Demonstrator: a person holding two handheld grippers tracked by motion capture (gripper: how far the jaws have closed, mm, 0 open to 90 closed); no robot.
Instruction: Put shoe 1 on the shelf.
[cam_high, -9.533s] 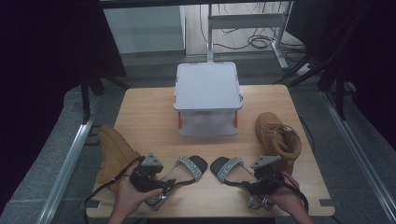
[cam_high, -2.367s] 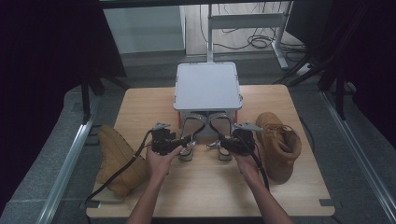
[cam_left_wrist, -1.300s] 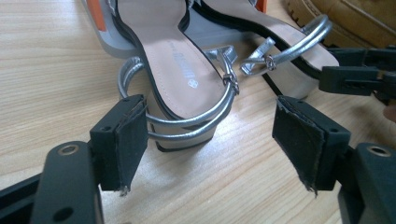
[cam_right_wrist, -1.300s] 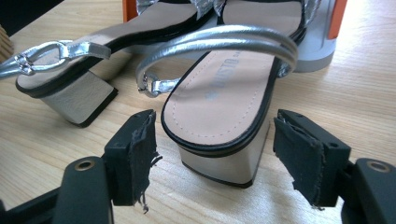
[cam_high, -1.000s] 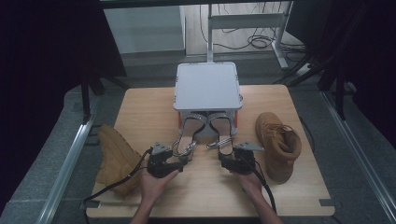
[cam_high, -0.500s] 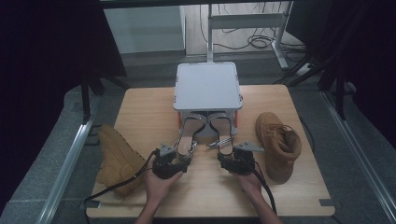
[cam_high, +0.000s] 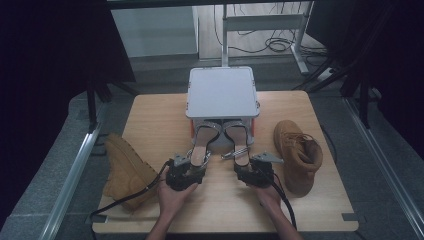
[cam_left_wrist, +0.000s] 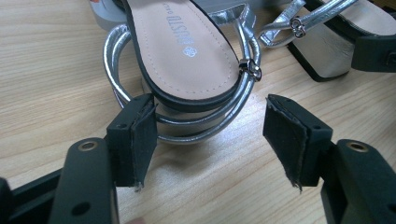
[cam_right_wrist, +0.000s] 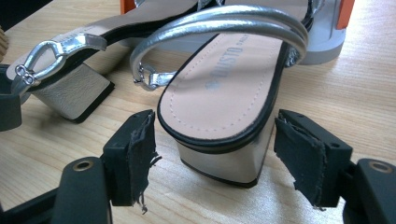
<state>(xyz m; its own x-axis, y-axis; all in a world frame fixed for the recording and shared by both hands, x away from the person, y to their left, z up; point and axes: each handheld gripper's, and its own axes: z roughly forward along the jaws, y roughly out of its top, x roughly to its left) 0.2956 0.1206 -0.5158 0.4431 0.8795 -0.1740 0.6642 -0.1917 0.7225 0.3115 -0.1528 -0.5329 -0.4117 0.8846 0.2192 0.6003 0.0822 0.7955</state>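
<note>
Two silver heeled sandals lie side by side, toes tucked under the raised grey box (cam_high: 221, 92). My left gripper (cam_high: 192, 162) (cam_left_wrist: 210, 135) stands open behind the left sandal (cam_high: 202, 145) (cam_left_wrist: 187, 51). Its jaws have just been closing a little, with the sandal's silver heel straps between them and the pads apart from the straps. My right gripper (cam_high: 245, 162) (cam_right_wrist: 219, 149) is open astride the block heel of the right sandal (cam_high: 239, 142) (cam_right_wrist: 219, 93), with a gap on each side. Each gripper view also shows the other sandal's heel (cam_left_wrist: 322, 51) (cam_right_wrist: 70, 88).
A tan boot (cam_high: 125, 170) lies on its side at the table's left edge. Its mate (cam_high: 297, 152) stands upright at the right, close to my right hand. The box stands on orange legs at the back middle. Cables trail from both grippers toward the front edge.
The sandals went from the table's front to under the box. Both grippers have since let go and drawn back to the heels. Over the last second the hands barely moved.
</note>
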